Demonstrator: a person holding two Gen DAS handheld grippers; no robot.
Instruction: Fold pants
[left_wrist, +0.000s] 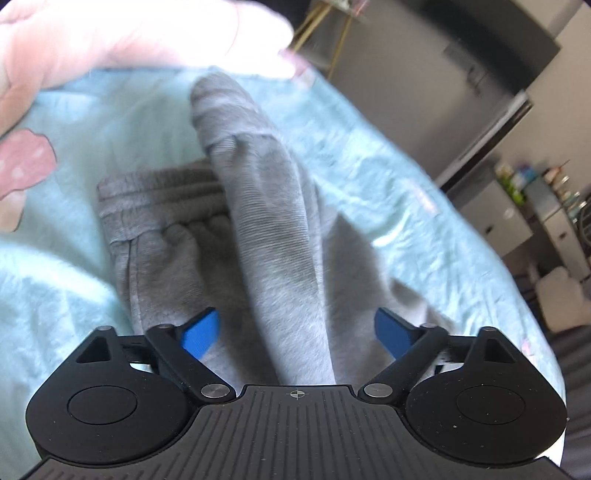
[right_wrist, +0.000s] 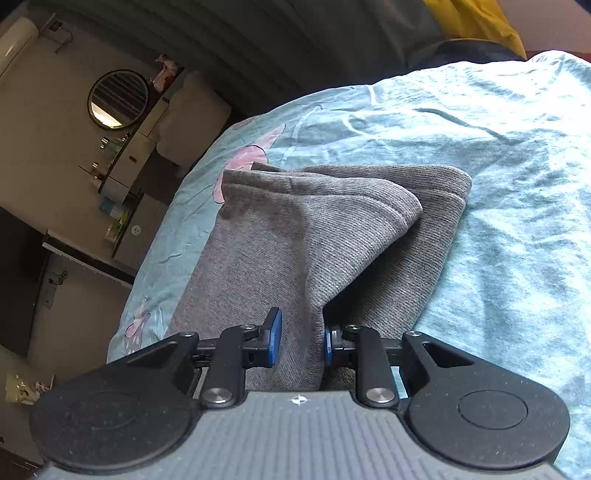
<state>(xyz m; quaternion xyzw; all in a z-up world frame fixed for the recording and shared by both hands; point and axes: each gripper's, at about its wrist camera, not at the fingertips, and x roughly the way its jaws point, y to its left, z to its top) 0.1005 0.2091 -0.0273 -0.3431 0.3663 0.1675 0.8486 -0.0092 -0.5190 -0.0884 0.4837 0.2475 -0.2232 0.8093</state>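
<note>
Grey sweatpants (left_wrist: 258, 229) lie on a light blue bed sheet (left_wrist: 369, 177). In the left wrist view the elastic waistband (left_wrist: 147, 199) lies flat and a raised fold of leg with a ribbed cuff (left_wrist: 218, 107) runs up between the blue pads. My left gripper (left_wrist: 297, 332) is open, its pads wide apart on either side of that fold. In the right wrist view my right gripper (right_wrist: 301, 341) is shut on a lifted fold of the grey pants (right_wrist: 314, 236), which drape forward over a folded stack.
The sheet (right_wrist: 498, 166) has pink mushroom prints (left_wrist: 22, 166). A pale pillow (left_wrist: 129, 33) lies at the bed's far end. Beside the bed stand cabinets with bottles (left_wrist: 532, 184), a round mirror (right_wrist: 117, 99) and a dark floor.
</note>
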